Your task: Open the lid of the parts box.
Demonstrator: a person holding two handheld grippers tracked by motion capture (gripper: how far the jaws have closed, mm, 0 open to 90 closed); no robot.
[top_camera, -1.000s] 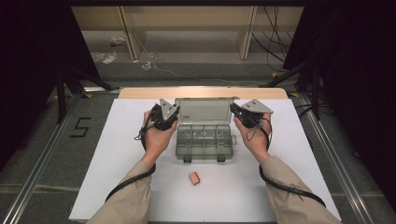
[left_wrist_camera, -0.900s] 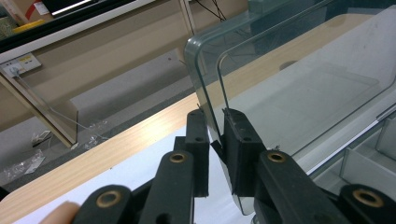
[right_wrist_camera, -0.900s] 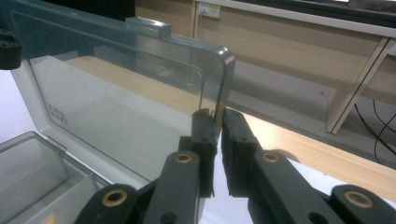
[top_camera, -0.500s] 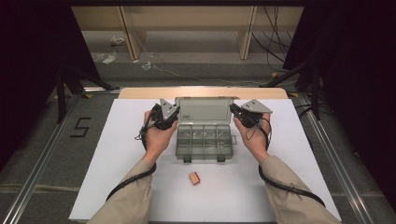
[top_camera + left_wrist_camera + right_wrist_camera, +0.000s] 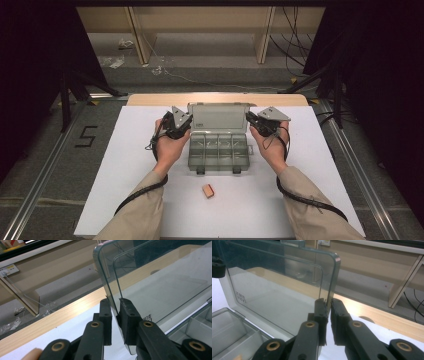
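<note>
High view showed a clear compartment box (image 5: 218, 150) lying open on the white table (image 5: 120, 165), its lid (image 5: 220, 119) raised between the two grippers. The left gripper (image 5: 186, 121) sat at the lid's left edge; in the left gripper view its jaws stood on either side of that edge, the pane (image 5: 160, 290) passing between them and leaning away to their right, pinched or very nearly so. The box's divided tray lay just below and between both grippers. The right gripper (image 5: 248, 118) sat at the lid's right edge; in the right gripper view the lid's corner edge (image 5: 331, 287) ran down into the narrow gap between its jaws, closed about it. A small tan block (image 5: 208, 190) lay well behind both grippers, toward the person, between the sleeves.
</note>
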